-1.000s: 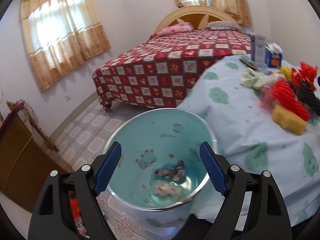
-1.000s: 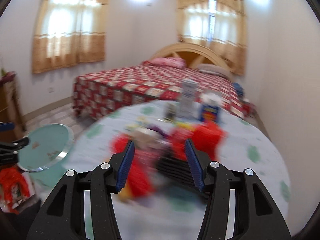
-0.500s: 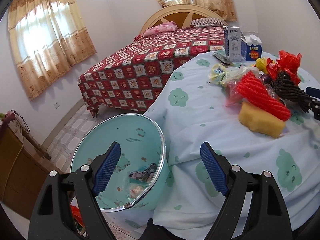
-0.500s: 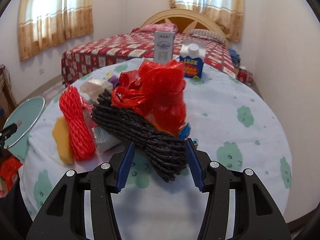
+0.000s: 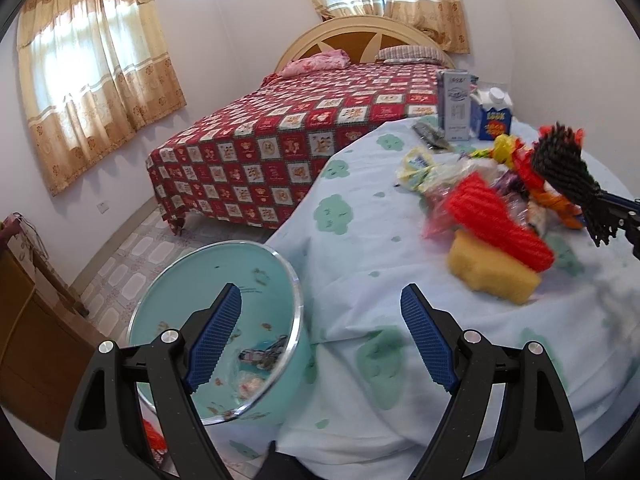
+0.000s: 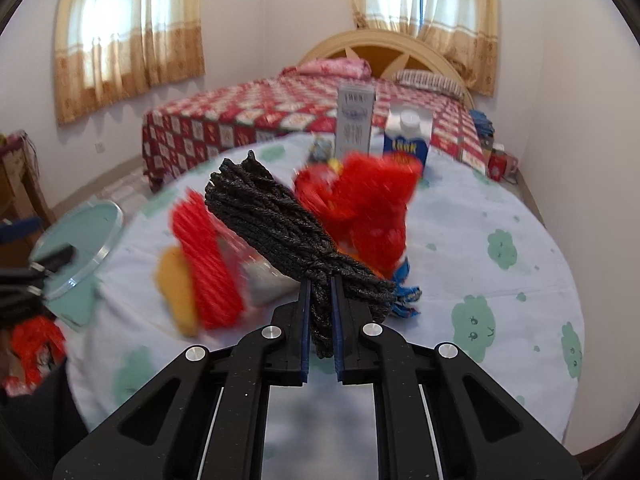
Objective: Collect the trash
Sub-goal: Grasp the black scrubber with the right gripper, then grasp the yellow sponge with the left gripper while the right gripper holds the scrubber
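My right gripper is shut on a bundle of black rope and holds it tilted above the table; it also shows in the left wrist view. More trash lies on the table: a red mesh roll, a yellow sponge, a red plastic bag and wrappers. A teal trash bin with some litter inside stands beside the table's left edge. My left gripper is open and empty, over the bin's rim and the table edge.
The round table has a pale blue cloth with green clouds. Two cartons stand at its far side. A bed with a red checked cover is behind. A wooden cabinet stands at the left.
My right gripper has closed on the black rope and lifted it off the pile. My left gripper has swung right, from over the bin toward the table.
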Demonstrator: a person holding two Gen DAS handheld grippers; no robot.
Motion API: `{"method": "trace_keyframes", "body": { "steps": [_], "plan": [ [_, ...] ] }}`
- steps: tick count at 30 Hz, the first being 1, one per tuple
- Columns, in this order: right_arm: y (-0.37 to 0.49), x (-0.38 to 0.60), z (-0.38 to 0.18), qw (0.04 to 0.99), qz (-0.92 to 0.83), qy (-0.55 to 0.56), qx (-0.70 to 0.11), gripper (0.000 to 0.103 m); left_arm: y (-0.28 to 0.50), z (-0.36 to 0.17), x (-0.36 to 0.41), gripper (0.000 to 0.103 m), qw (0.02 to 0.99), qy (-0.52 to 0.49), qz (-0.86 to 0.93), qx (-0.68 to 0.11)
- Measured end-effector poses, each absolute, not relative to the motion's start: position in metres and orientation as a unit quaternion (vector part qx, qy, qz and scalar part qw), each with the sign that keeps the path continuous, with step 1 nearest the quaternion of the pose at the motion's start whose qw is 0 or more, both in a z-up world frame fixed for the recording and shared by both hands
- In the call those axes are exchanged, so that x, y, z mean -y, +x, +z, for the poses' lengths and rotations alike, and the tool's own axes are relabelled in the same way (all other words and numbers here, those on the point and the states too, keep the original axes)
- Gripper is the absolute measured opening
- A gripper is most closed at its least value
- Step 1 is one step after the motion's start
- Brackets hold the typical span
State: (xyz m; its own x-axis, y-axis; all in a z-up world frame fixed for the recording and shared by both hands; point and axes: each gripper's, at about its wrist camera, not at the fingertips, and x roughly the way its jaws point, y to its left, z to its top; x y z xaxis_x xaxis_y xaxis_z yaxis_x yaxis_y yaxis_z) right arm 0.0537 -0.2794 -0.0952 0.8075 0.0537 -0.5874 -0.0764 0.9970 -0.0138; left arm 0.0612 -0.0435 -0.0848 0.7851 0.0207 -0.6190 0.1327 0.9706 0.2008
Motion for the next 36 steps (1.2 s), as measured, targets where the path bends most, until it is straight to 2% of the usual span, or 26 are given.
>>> {"method": "trace_keyframes", "body": {
  "steps": [9, 13, 17, 31, 32, 34, 35, 36],
  "plan": [
    [0.02, 0.318, -0.066, 0.964, -0.032, 0.012, -0.265, 0.01, 0.06, -0.085, 0.106, 0.085, 0.934, 0.113, -0.075, -0.33],
    [0.018, 0.342, -0.077, 0.96, -0.057, 0.028, -0.271, 0.01, 0.059, -0.091, 0.139, 0.092, 0.93, 0.123, -0.093, -0.334],
    [0.022, 0.359, -0.093, 0.957, -0.067, 0.051, -0.278, 0.01, 0.065, -0.105, 0.162, 0.092, 0.923, 0.142, -0.095, -0.345],
    [0.027, 0.37, -0.126, 0.951, -0.05, 0.078, -0.294, 0.01, 0.081, -0.121, 0.128, 0.092, 0.912, 0.156, -0.051, -0.376],
    [0.025, 0.37, -0.125, 0.952, -0.05, 0.078, -0.292, 0.01, 0.082, -0.121, 0.127, 0.09, 0.911, 0.151, -0.054, -0.379],
    [0.022, 0.37, -0.123, 0.953, -0.049, 0.078, -0.288, 0.01, 0.084, -0.124, 0.126, 0.068, 0.907, 0.141, -0.069, -0.391],
    [0.02, 0.37, -0.121, 0.954, -0.05, 0.078, -0.283, 0.01, 0.085, -0.126, 0.126, 0.062, 0.904, 0.134, -0.08, -0.398],
    [0.019, 0.37, -0.119, 0.955, -0.05, 0.079, -0.28, 0.01, 0.085, -0.127, 0.126, 0.051, 0.901, 0.128, -0.09, -0.404]
  ]
}}
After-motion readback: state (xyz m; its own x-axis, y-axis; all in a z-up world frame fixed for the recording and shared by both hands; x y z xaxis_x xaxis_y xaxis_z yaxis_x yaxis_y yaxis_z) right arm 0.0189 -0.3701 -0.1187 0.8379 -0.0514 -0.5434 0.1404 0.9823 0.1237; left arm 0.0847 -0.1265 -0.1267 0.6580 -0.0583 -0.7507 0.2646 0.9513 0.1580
